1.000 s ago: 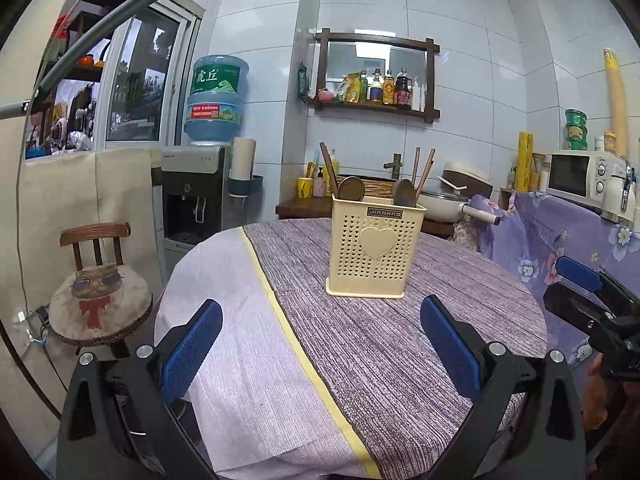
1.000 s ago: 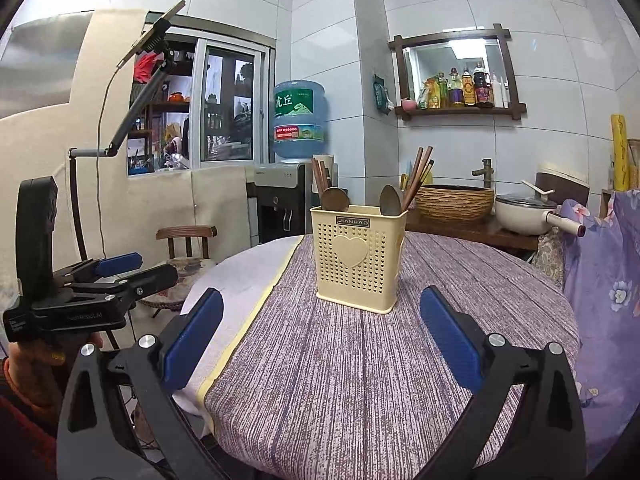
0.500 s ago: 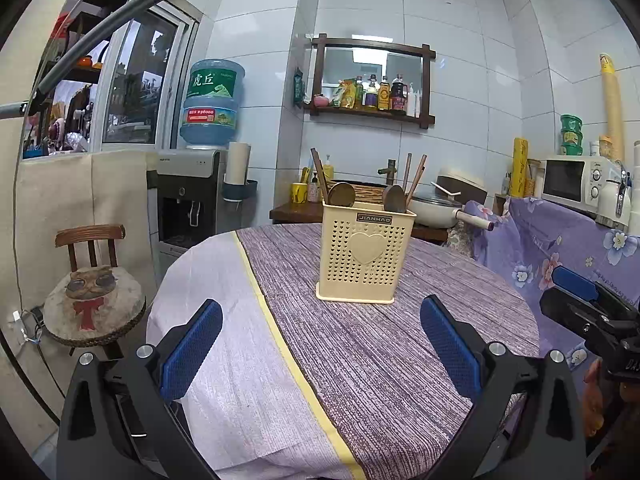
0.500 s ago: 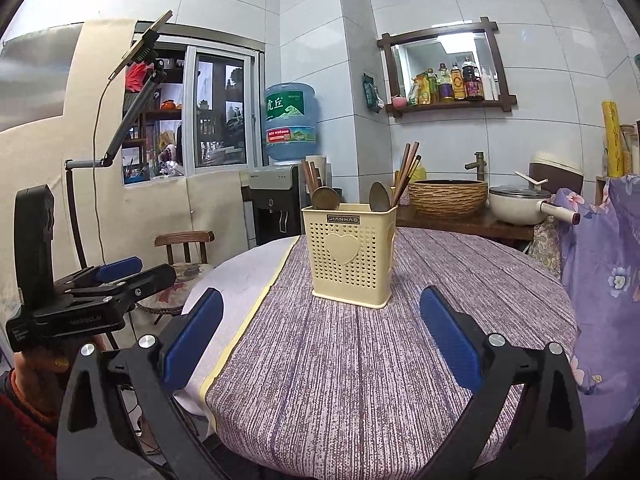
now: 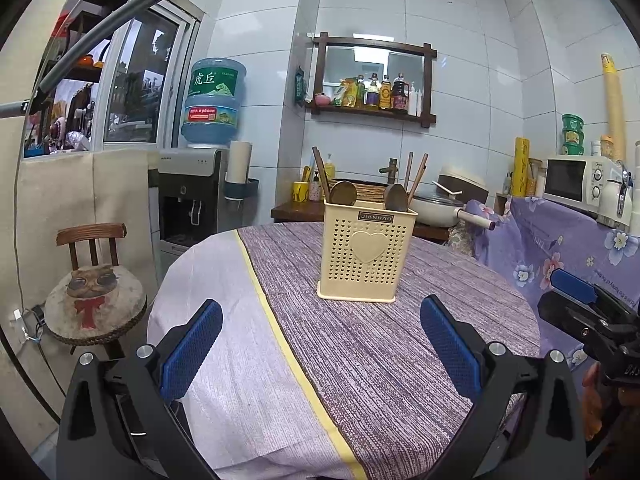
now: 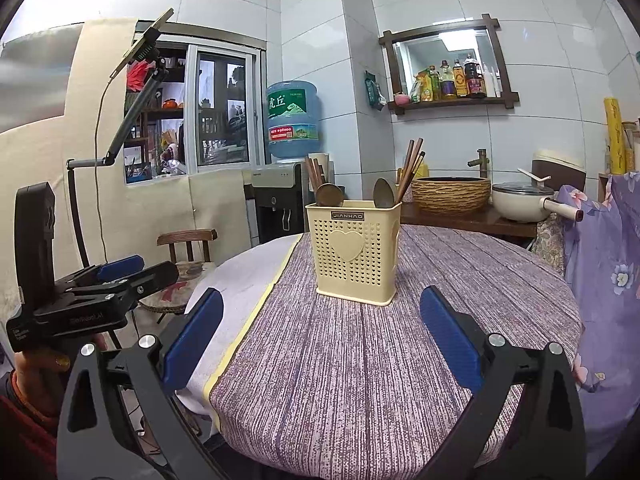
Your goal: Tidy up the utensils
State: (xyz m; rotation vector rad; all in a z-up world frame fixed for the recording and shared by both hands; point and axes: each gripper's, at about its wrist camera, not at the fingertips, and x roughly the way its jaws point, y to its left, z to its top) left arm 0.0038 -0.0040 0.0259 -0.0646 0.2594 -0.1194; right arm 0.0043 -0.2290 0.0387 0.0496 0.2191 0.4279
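Note:
A cream perforated utensil holder (image 5: 366,260) with a heart on its front stands upright on the round table; it also shows in the right wrist view (image 6: 354,254). Two wooden spoons (image 5: 344,193) and chopsticks (image 6: 412,164) stand in it. My left gripper (image 5: 320,338) is open and empty, over the table's near left edge, well short of the holder. My right gripper (image 6: 320,334) is open and empty, at the near edge. Each gripper shows in the other's view, the right one (image 5: 580,300) at the right and the left one (image 6: 100,284) at the left.
The table carries a purple striped cloth (image 5: 380,340) with a pale strip (image 5: 208,300) on the left. A wooden chair (image 5: 94,300) and a water dispenser (image 5: 192,196) stand at the left. A counter with a pot (image 6: 524,200) and basket (image 6: 450,194) lies behind.
Both grippers have drawn back and lowered a little, so the holder sits slightly farther off. Both stay open and empty.

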